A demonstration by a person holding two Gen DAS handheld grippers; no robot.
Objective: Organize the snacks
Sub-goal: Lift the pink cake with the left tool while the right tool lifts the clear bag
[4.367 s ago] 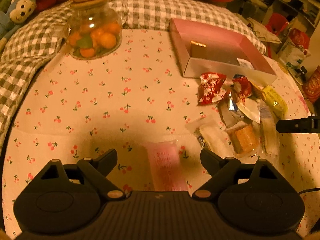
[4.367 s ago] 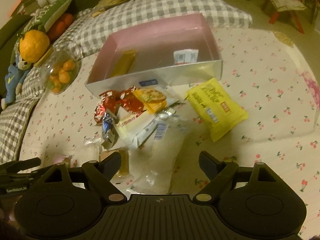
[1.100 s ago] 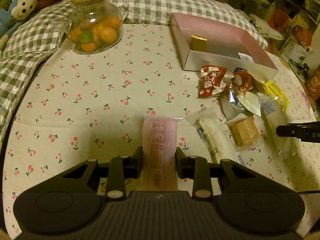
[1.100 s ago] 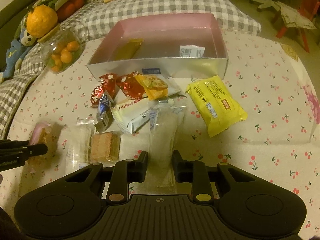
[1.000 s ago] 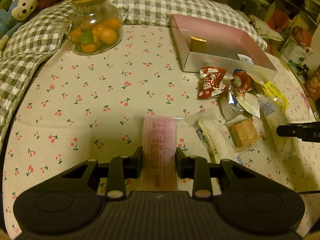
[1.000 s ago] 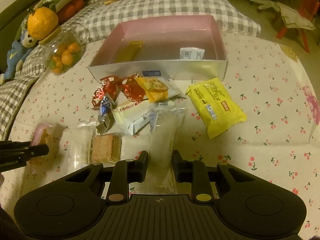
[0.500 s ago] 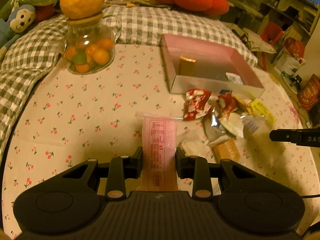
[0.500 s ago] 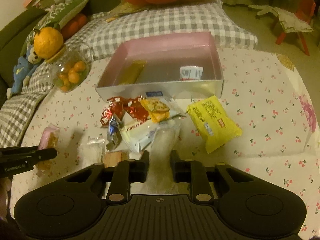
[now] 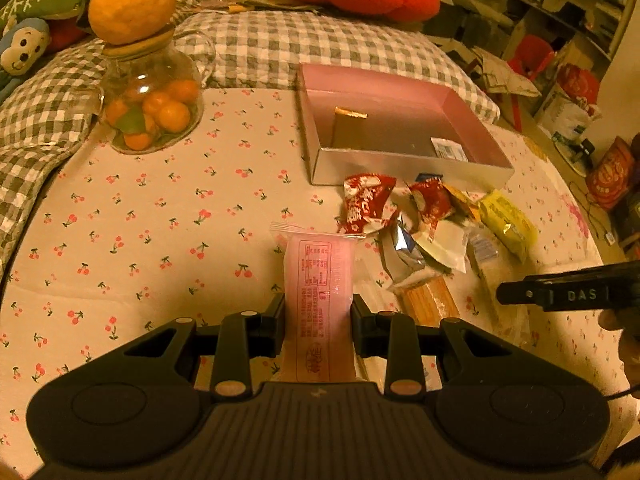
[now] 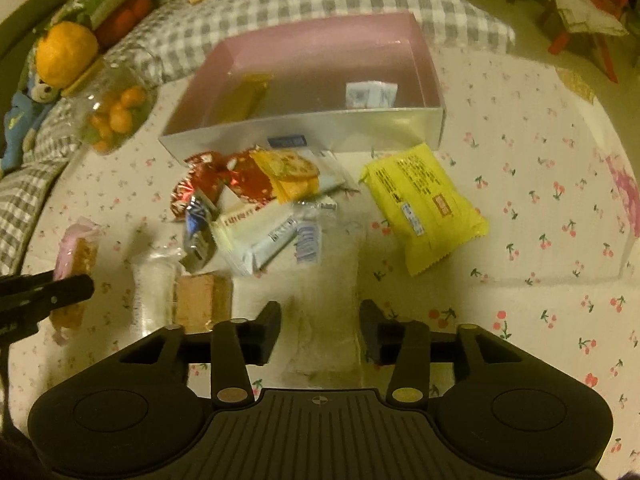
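Note:
My left gripper (image 9: 318,316) is shut on a pink snack packet (image 9: 320,280) and holds it above the cherry-print tablecloth; it also shows in the right wrist view (image 10: 76,256). My right gripper (image 10: 320,320) has its jaws spread around a clear white snack packet (image 10: 326,300), which looks loose between them. The pink box (image 9: 400,120) (image 10: 308,92) holds a gold bar (image 10: 244,98) and a small white packet (image 10: 370,94). A pile of snacks (image 10: 260,204) lies in front of the box, with a yellow packet (image 10: 424,204) to its right.
A glass jar of small oranges (image 9: 152,108) with a large orange on its lid stands at the far left. A grey checked cushion (image 9: 280,48) lies behind the box. A brown cake square (image 10: 202,296) and a clear packet (image 10: 150,288) lie by the pile.
My left gripper has lifted the pink packet off the table. My right gripper's jaws have spread apart from their tight hold on the clear white packet, and it moved closer to the box.

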